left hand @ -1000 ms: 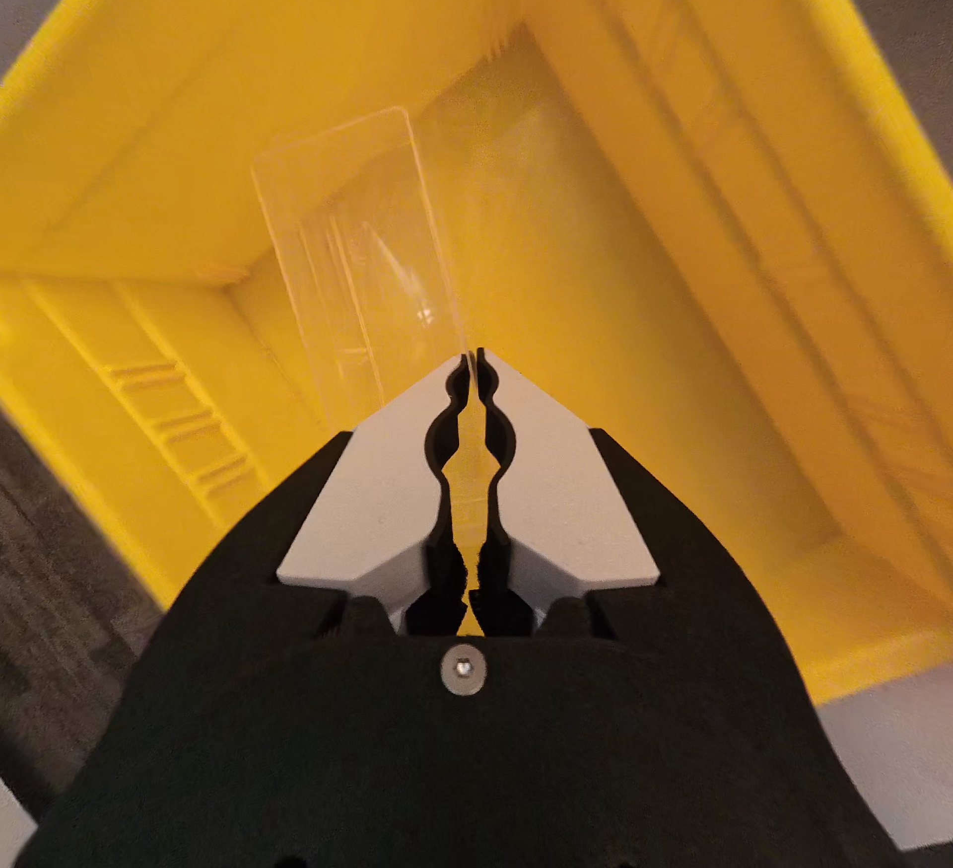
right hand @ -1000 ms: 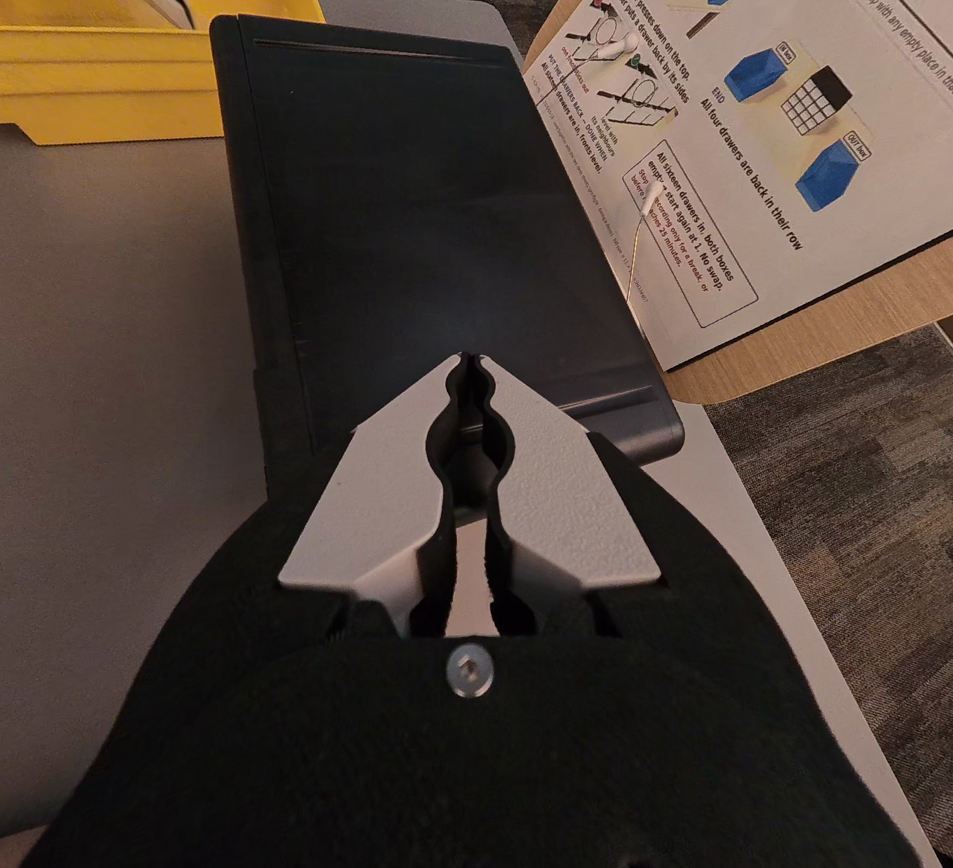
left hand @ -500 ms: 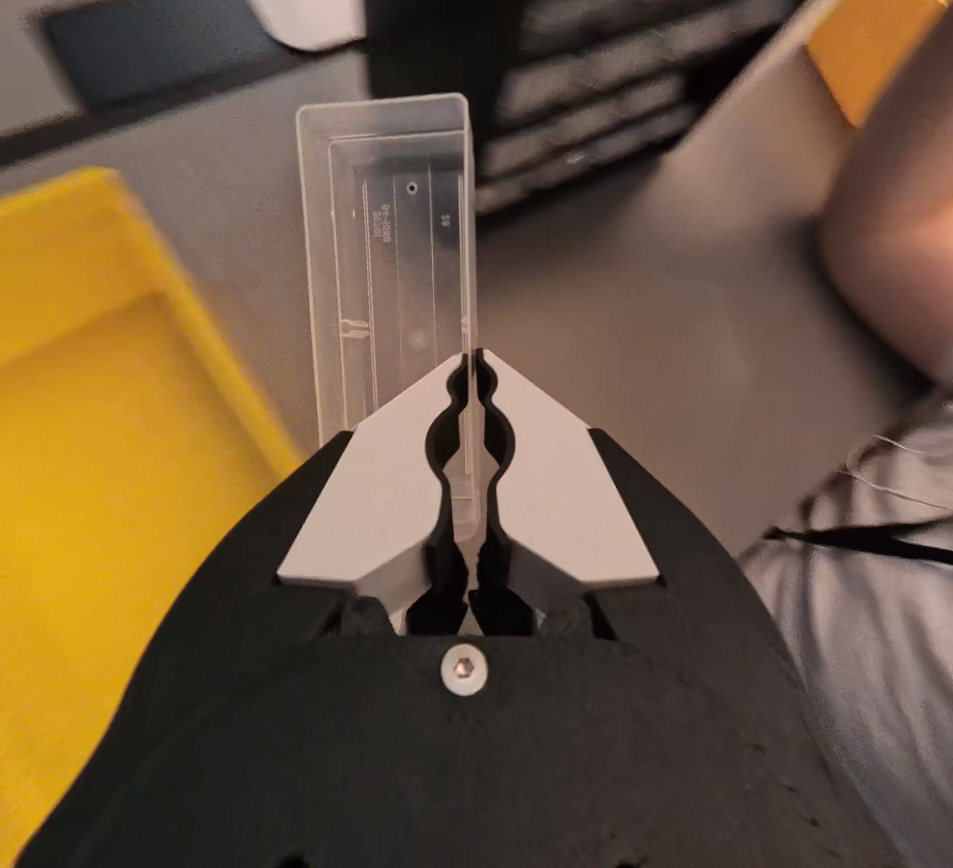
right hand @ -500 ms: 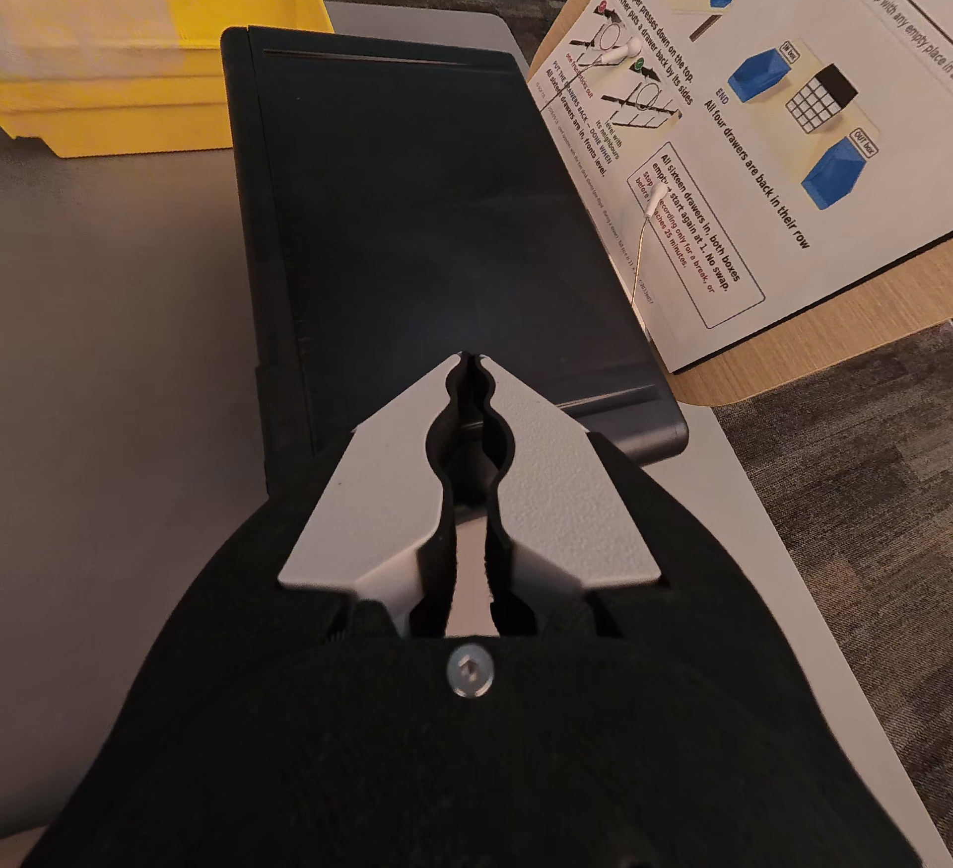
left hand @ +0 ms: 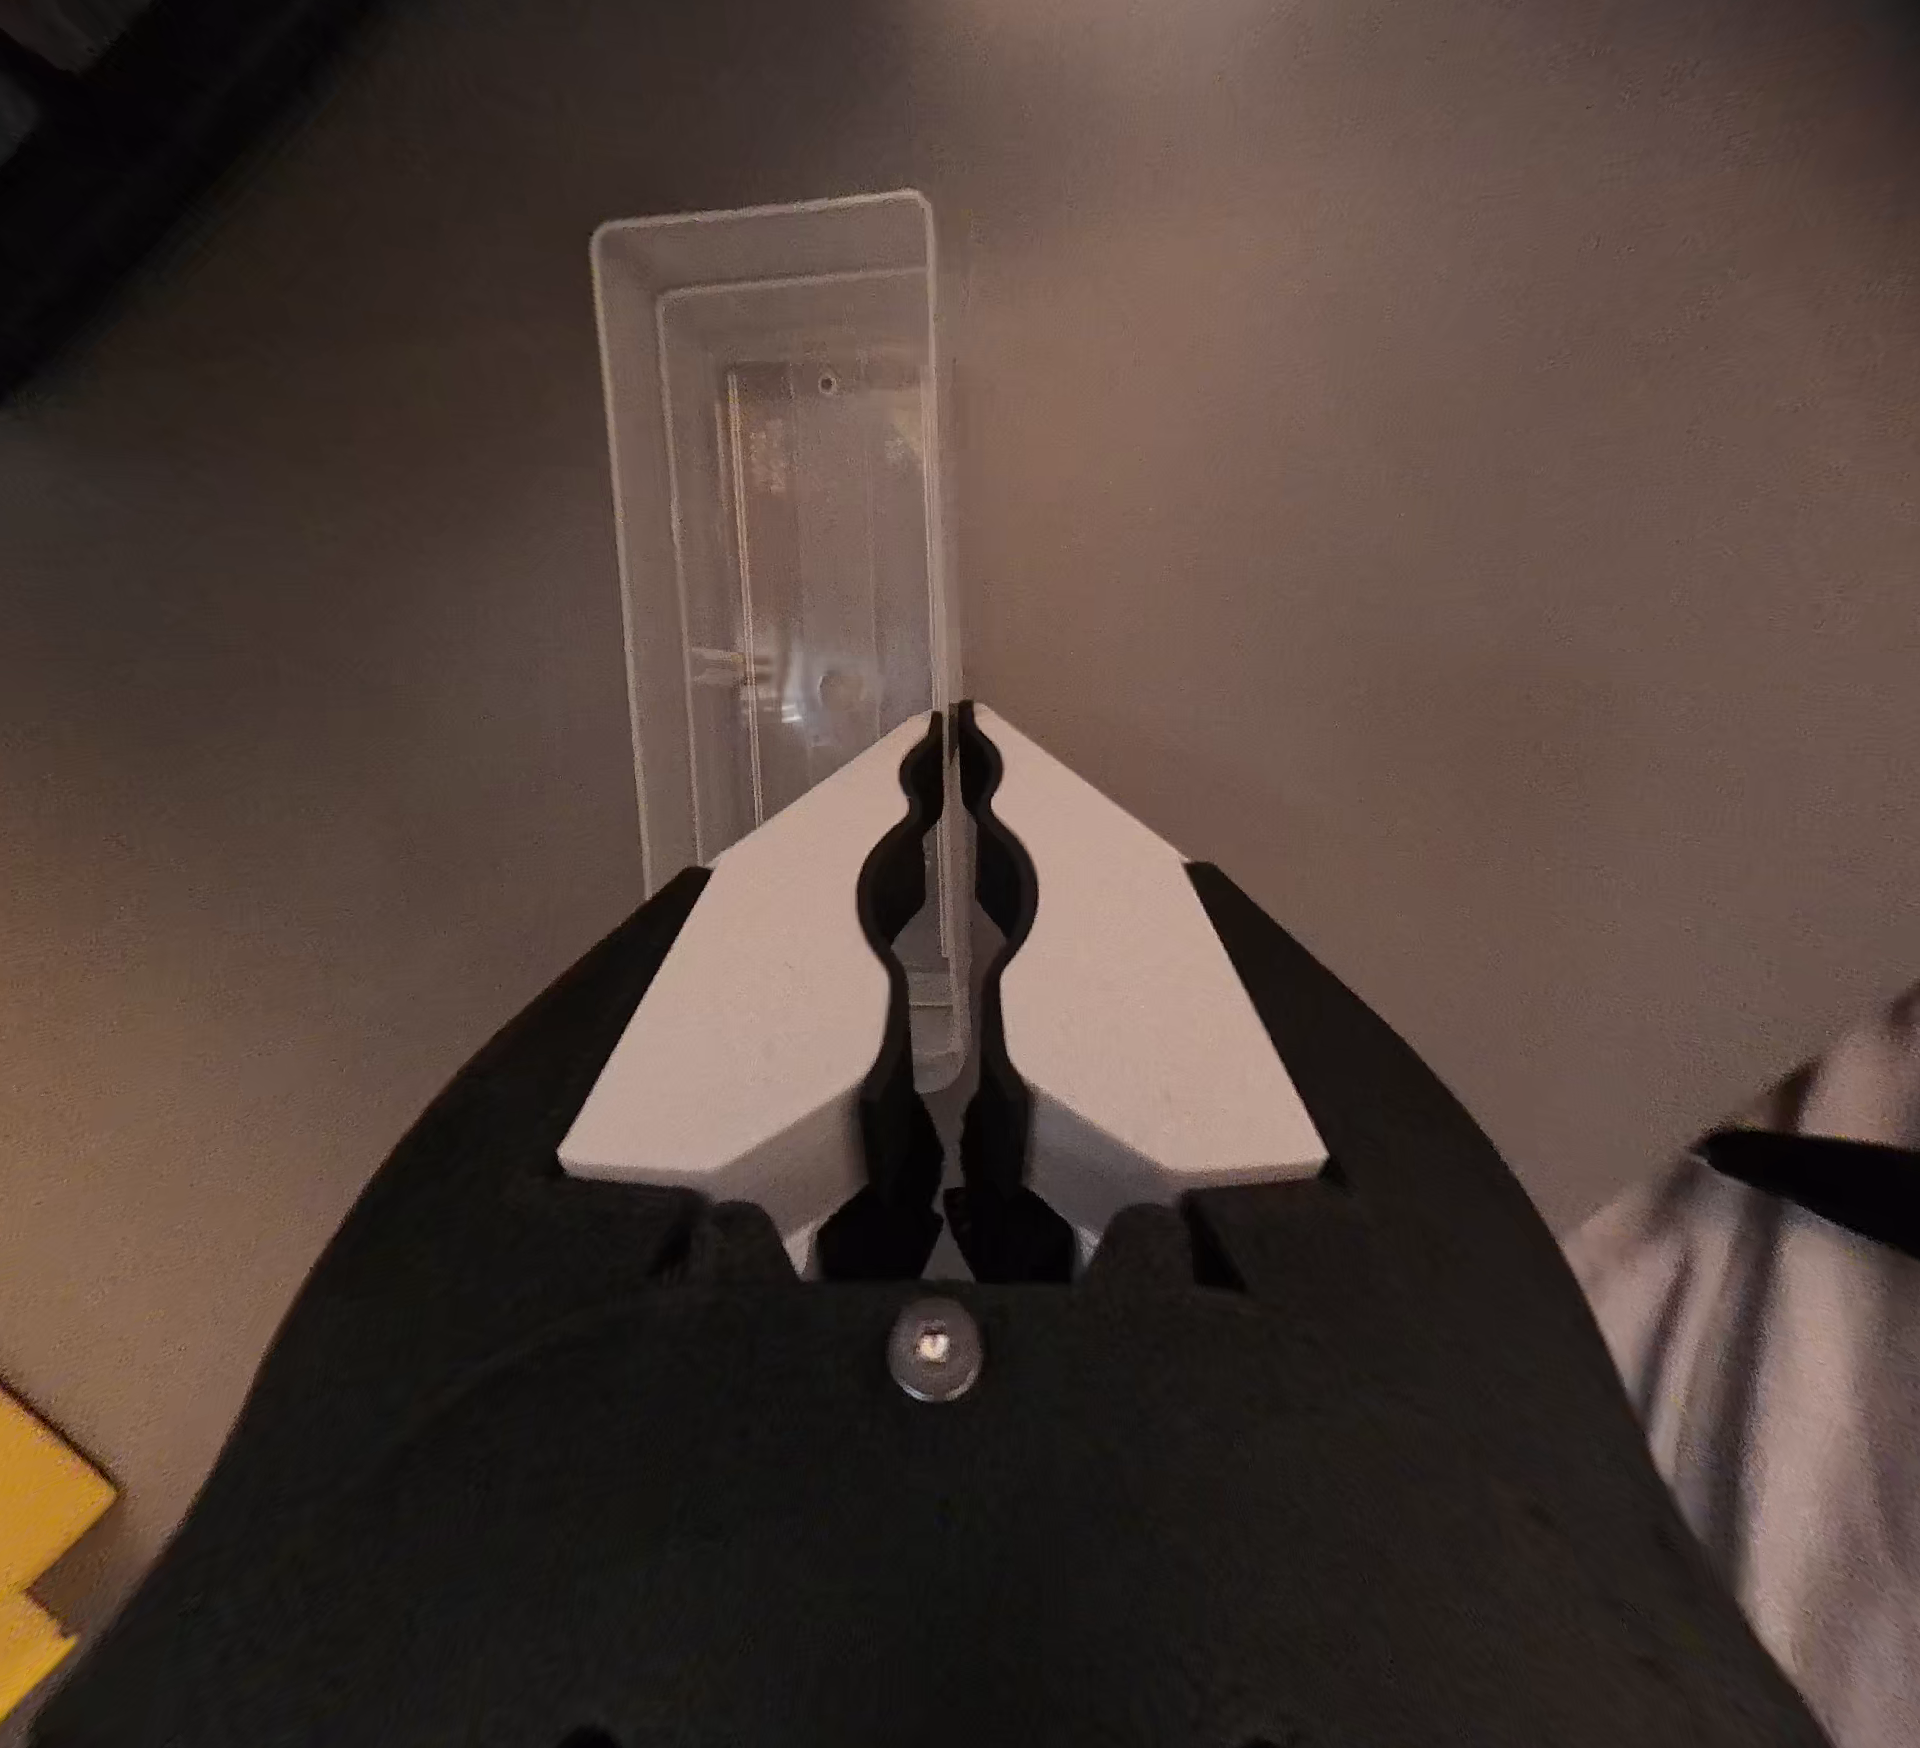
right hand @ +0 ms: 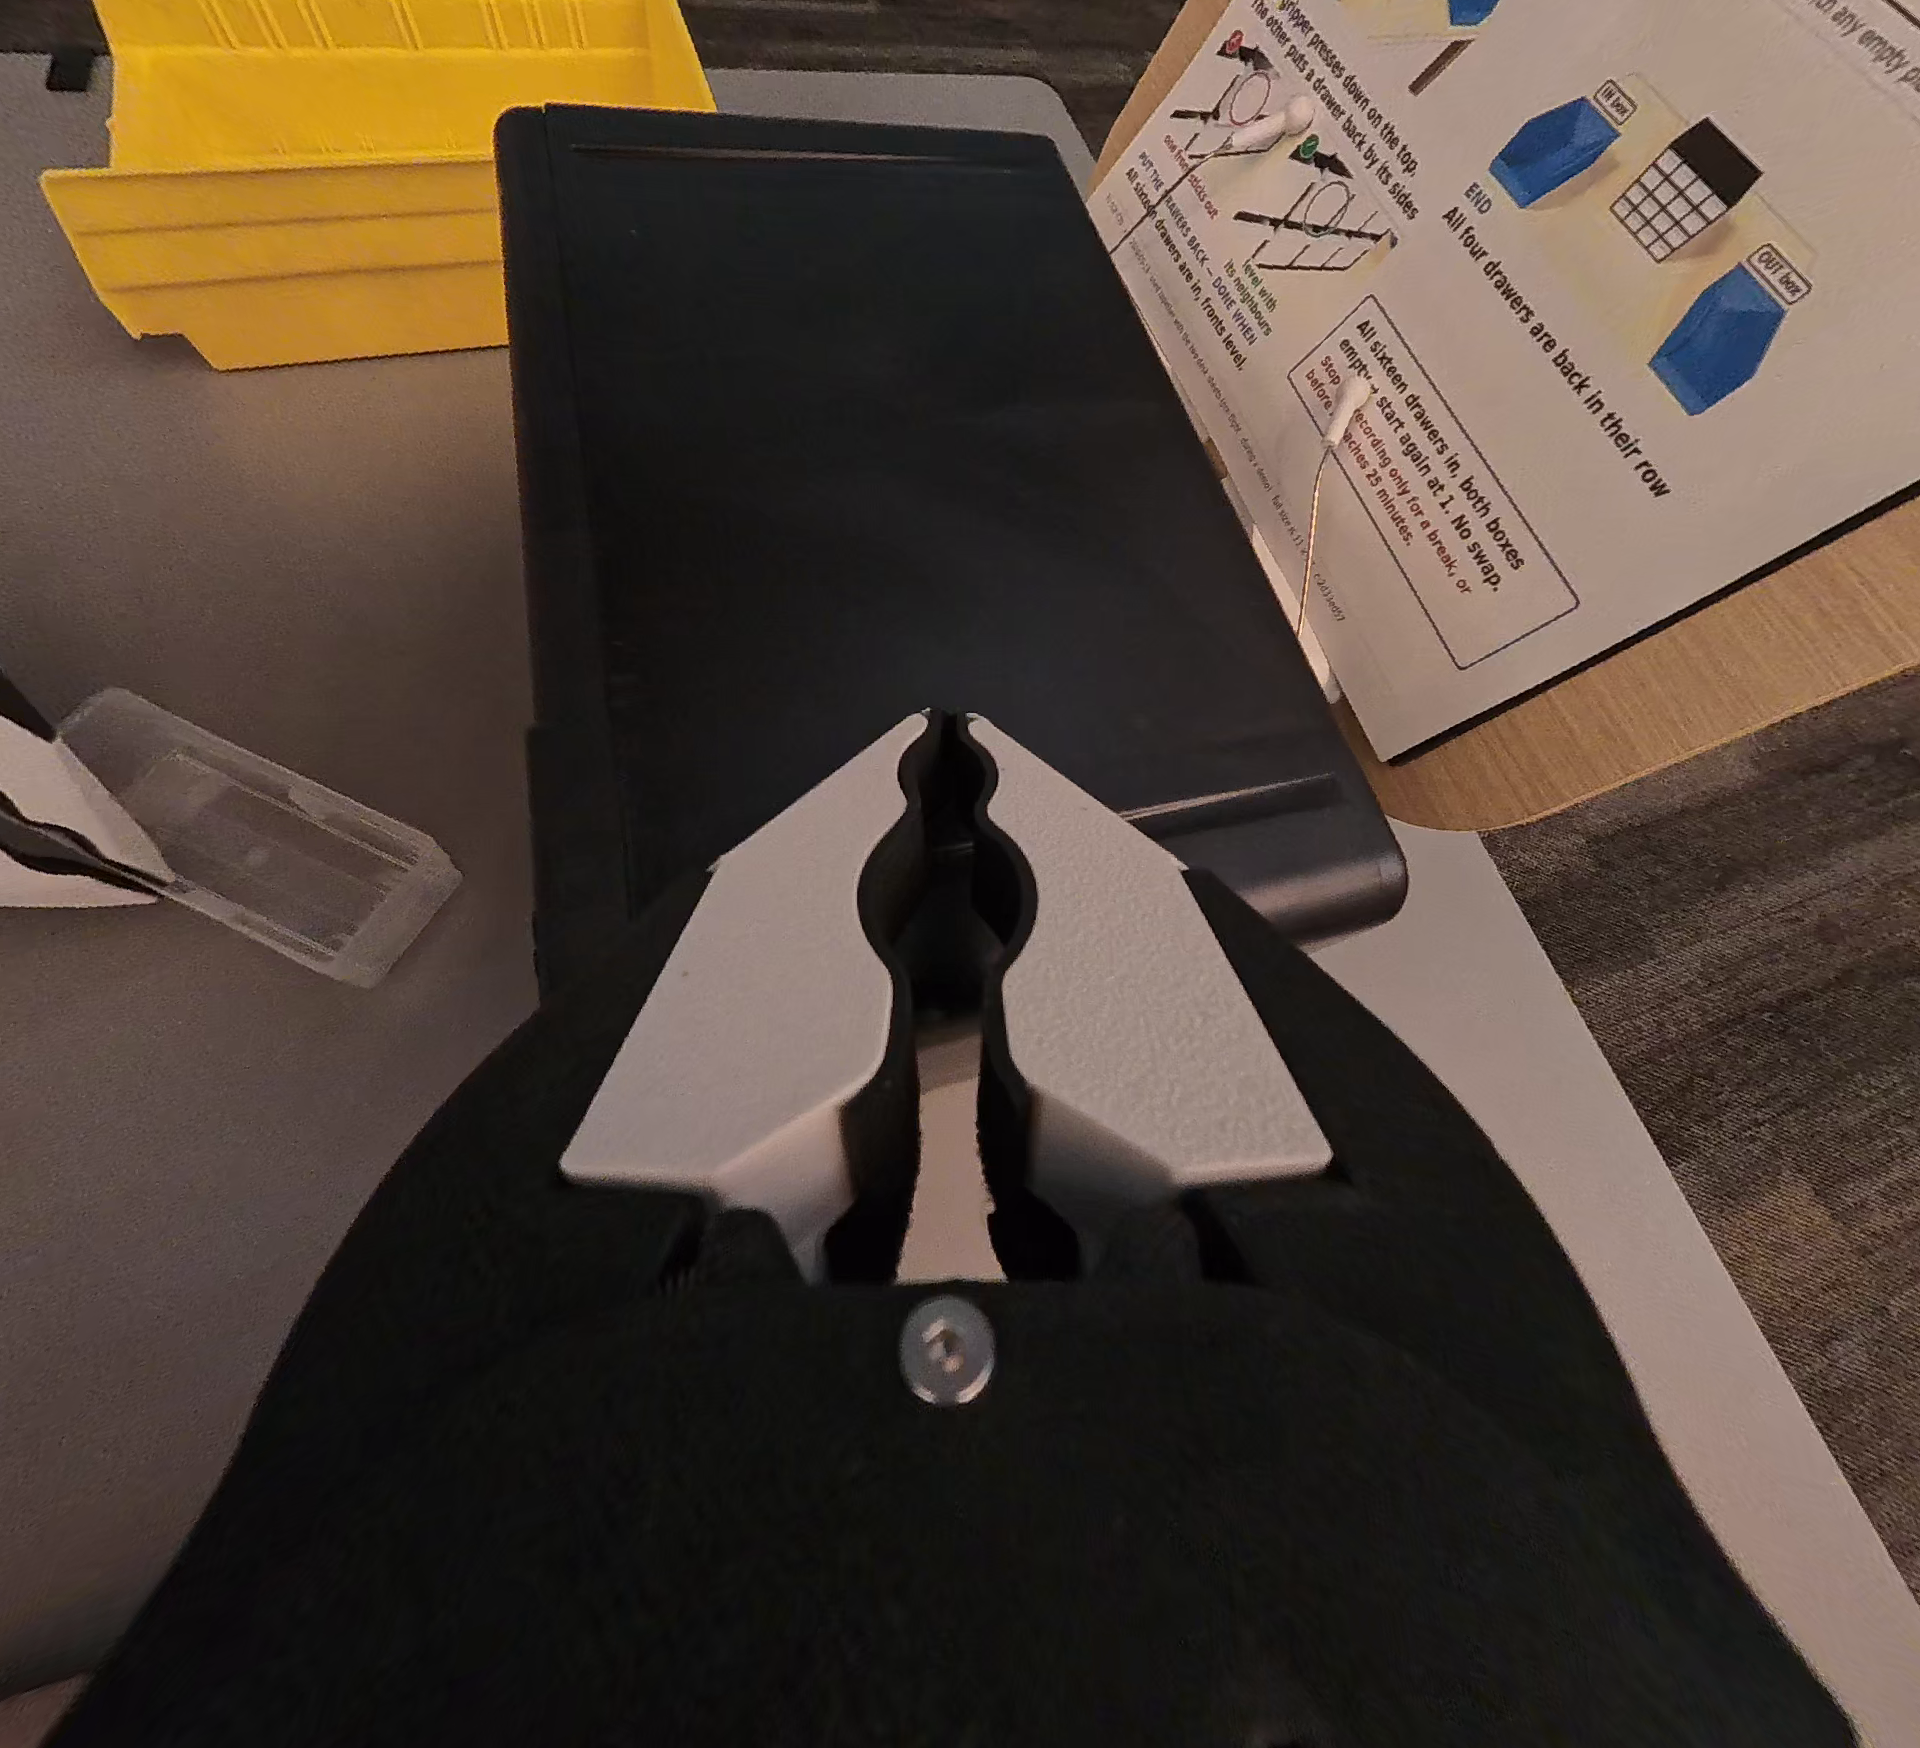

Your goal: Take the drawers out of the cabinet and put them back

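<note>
- Grey desk (right hand: 260, 555) fills most of both views, with dark patterned carpet (right hand: 1714, 919) past its right edge.
- Black cabinet (right hand: 883, 472) lies on the desk, seen from above by the right wrist camera; its drawer fronts do not show from this angle.
- Right gripper (right hand: 948, 719) hangs over the near end of the cabinet's top, its pale fingers pressed together with nothing between them.
- Left gripper (left hand: 954, 709) has its fingers closed onto the right side wall of a clear plastic drawer (left hand: 769, 493).
- That drawer reaches forward from the fingertips above the desk, open side facing the camera, with nothing inside.
- From the right wrist view the same drawer sits low to the left of the cabinet, out of it.
- Yellow bin (right hand: 312, 140) stands on the desk beyond the cabinet's far left corner.
- Printed instruction sheet (right hand: 1558, 192) leans on a wooden board (right hand: 1662, 680) just right of the cabinet.
</note>
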A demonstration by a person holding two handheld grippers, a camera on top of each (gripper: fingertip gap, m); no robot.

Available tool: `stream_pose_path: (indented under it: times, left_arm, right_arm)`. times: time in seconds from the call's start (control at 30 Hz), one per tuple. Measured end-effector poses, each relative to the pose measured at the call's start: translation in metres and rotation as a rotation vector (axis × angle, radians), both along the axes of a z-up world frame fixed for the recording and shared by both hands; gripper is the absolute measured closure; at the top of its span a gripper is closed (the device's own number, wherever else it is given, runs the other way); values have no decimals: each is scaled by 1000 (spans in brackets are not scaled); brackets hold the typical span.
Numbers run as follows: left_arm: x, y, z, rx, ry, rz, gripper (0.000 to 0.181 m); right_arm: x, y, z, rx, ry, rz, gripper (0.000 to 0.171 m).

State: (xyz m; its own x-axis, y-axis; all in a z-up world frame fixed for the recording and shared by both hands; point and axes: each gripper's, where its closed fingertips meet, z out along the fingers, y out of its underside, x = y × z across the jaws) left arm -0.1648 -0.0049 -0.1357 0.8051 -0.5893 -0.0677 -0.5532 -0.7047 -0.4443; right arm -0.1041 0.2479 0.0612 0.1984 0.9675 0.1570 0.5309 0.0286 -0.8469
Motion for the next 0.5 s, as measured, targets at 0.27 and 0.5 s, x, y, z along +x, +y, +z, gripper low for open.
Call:
stream_pose_path:
  times: [0.27,0.5]
  left_arm:
    - [-8,0,13,87,-15,49,140]
    - [-40,-7,29,52,-144,95,94]
  right_arm:
    - [0,0,0,1,2,3,171]
    - [1,0,1,-15,19,14,171]
